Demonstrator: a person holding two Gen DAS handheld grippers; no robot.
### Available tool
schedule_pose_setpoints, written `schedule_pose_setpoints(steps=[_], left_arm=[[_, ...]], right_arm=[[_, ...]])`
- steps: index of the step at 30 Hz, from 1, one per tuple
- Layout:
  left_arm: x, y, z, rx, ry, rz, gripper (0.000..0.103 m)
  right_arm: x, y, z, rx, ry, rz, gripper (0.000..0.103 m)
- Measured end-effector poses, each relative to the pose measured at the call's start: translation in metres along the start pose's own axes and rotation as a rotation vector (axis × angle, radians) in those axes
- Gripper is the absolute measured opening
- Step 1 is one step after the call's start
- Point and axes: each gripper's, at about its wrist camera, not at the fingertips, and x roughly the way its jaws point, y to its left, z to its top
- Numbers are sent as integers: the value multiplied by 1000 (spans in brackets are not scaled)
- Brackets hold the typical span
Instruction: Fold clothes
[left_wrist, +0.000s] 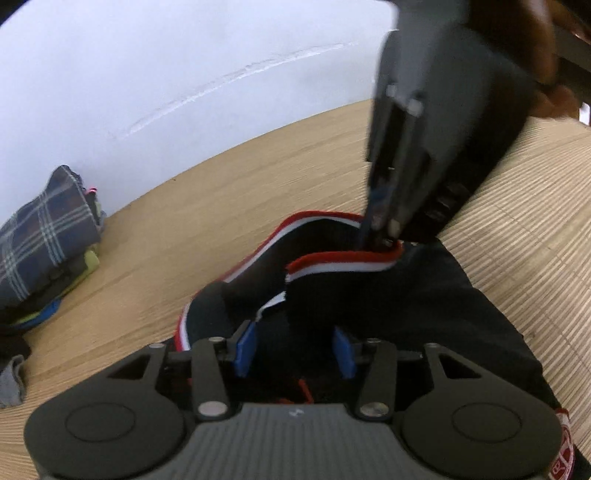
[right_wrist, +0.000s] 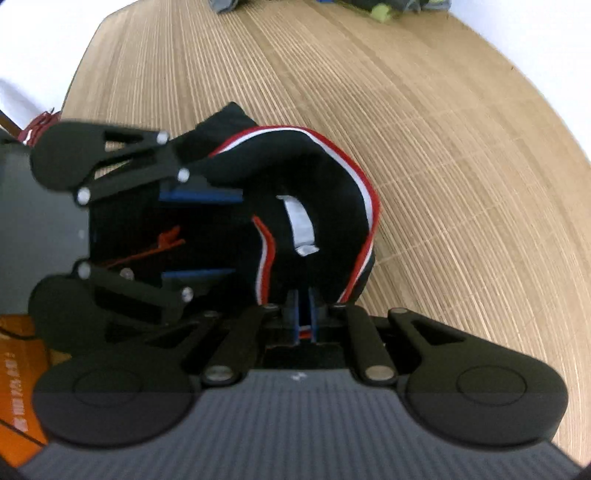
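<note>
The light wooden tabletop is carrying it all, its ribbed grain running toward the white wall. A black garment with red-and-white trim is lying bunched on it, and a stack of folded clothes topped by plaid is sitting well apart beside the wall.

Left gripper spread wide over black garment. Right gripper pinches its red-white trim. Folded plaid pile beside wall on wooden table.

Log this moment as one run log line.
task: fold clothes | left gripper: open around black garment with red-white trim | right gripper: shut on trim | surface: wooden table
</note>
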Motion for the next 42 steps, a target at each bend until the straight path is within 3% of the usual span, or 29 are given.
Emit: schedule_pose_setpoints(steps=[4,7,9,12,15,18,23,26,28,30,33,35,38,42], left_arm=[[-13,2,-5,-4,6,9,49],[-37,10,-8,2,-8,-25,49],[-48,19,-11,0,-8,-39,49],[-58,32,-11,-10,-6,-2,47],[-61,44,-8,-41,-27,-8,47],[-54,46,-3,-42,11,-43,44],[-73,41,-10,-37,-43,-177,45],[-65,30,-12,-4,-20,-141,44],[-53,26,-15,12,10,-125,44],[-45,22,-19,15,32,-120,44],[-47,19,-20,16,30,-127,43],[-49,19,-21,20,27,-133,44],[-42,16,-23,53,42,-91,45],[-45,7,-26,89,13,-21,45]], right_arm=[[-12,14,-18,-12,-106,-85,10],[-14,25,-33,-6,-175,-138,10],[-13,30,-43,-11,-198,-181,8],[-10,38,-53,-23,-222,-262,9],[-3,40,-56,23,-236,-281,8],[1,39,-59,68,-231,-298,9],[2,37,-64,110,-216,-312,10],[-1,37,-65,135,-228,-326,9],[-11,33,-58,200,-304,-350,10],[-26,18,-47,315,-406,-290,10],[-22,-9,-22,439,-419,-50,10],[-8,-17,-6,437,-365,58,10],[14,-15,8,373,-217,140,10],[-1,7,-5,290,-176,158,10]])
